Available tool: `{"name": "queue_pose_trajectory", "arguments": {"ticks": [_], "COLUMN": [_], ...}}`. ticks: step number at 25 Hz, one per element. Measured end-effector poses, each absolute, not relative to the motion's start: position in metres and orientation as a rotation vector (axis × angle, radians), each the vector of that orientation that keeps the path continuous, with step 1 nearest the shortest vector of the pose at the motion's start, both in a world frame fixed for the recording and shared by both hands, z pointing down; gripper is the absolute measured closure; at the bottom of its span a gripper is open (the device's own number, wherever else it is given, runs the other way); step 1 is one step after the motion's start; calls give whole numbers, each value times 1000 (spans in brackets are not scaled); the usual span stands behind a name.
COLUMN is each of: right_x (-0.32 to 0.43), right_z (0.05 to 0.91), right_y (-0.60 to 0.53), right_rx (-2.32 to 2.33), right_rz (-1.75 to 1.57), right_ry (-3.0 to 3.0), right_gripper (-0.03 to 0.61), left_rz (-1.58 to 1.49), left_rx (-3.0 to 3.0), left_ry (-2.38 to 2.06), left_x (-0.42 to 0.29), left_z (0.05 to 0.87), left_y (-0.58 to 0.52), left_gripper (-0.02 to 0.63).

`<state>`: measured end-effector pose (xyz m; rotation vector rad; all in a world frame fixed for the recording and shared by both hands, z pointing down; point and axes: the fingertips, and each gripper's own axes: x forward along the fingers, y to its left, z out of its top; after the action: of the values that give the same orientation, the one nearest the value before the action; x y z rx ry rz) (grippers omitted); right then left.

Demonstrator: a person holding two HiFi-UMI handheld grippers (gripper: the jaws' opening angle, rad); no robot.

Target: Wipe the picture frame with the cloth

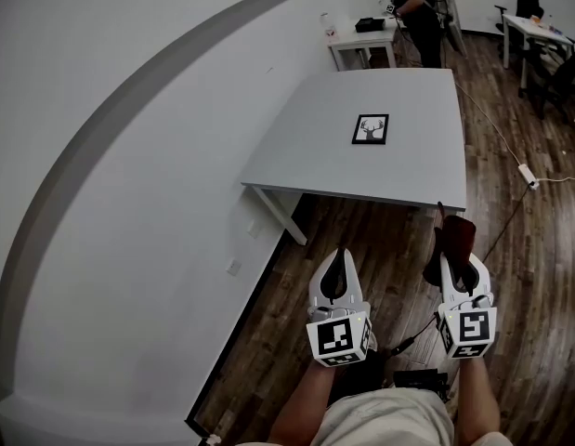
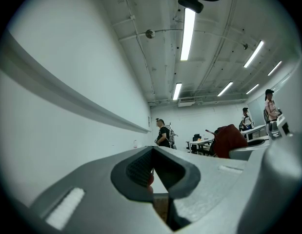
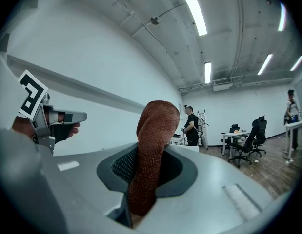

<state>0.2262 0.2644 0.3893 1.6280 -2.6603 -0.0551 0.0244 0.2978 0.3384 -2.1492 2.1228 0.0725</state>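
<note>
The black picture frame (image 1: 371, 129) with a deer print lies flat on the grey table (image 1: 315, 165), well ahead of both grippers. My right gripper (image 1: 453, 260) is shut on a reddish-brown cloth (image 1: 456, 240), held over the wooden floor short of the table's near edge. In the right gripper view the cloth (image 3: 153, 145) stands up from between the jaws of that gripper (image 3: 151, 152). My left gripper (image 1: 340, 253) is beside it, shut with nothing between its fingers (image 2: 141, 167). The frame does not show in either gripper view.
A white wall (image 1: 129, 175) runs along the left, close to the table. A person (image 1: 420, 12) stands at a small white table (image 1: 364, 40) beyond. A desk (image 1: 538, 31) is at far right. A cable with a power strip (image 1: 529, 177) crosses the floor to the right.
</note>
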Motion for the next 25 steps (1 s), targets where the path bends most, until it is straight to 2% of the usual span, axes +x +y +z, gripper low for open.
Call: {"name": "queue_pose_trajectory", "arguments": {"ticks": [25], "right_x": [87], "right_z": [398], "right_y": [75], "right_rx": [1628], "right_rz": [-65], "right_ry": [-2527], "right_gripper": [474], "left_rz": [91], "left_rx": [-2270], "left_ry": [2083], "left_x": [-105], "left_z": [359], "left_y": [101], "left_gripper": [614]}}
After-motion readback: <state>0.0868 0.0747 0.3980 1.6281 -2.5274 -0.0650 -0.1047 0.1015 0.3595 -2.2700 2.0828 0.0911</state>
